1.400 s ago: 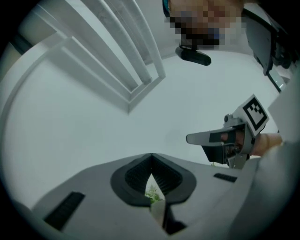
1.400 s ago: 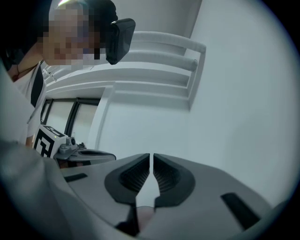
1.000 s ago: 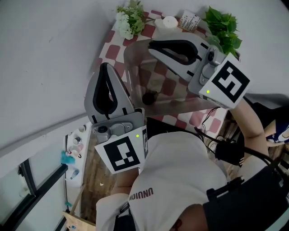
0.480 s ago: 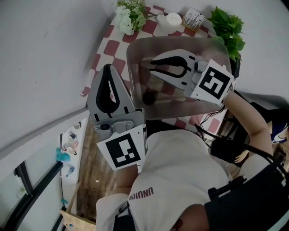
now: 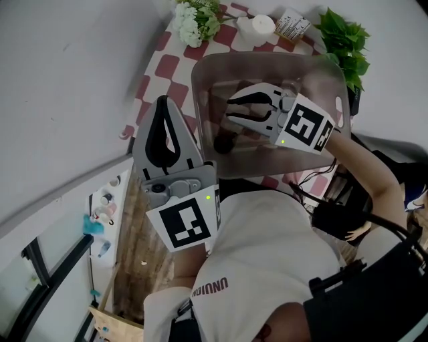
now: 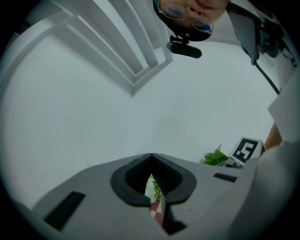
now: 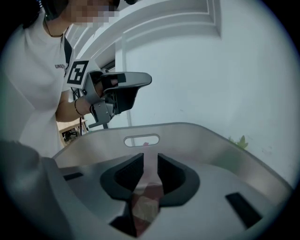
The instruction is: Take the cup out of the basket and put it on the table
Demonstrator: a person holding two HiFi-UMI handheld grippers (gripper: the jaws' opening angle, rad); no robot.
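A translucent grey basket (image 5: 322,79) stands on the red-and-white checked table (image 5: 159,61). A small dark object (image 5: 223,143) lies on the basket floor; I cannot tell whether it is the cup. My right gripper (image 5: 229,112) is down inside the basket and points left, its jaws a narrow slit apart with nothing between them. In the right gripper view the right gripper (image 7: 150,161) faces the basket wall and its handle slot (image 7: 141,139). My left gripper (image 5: 161,101) is held outside the basket's left side, pointing up and away, shut and empty (image 6: 151,161).
White flowers (image 5: 194,20), a white candle (image 5: 257,25), a small printed box (image 5: 293,27) and a green plant (image 5: 344,40) stand along the table's far edge. The white wall runs close by on the left. A white rack of small bottles (image 5: 107,214) stands on the floor, lower left.
My right gripper has gone down and forward into the basket, and its jaws have parted slightly. The left gripper has hardly moved.
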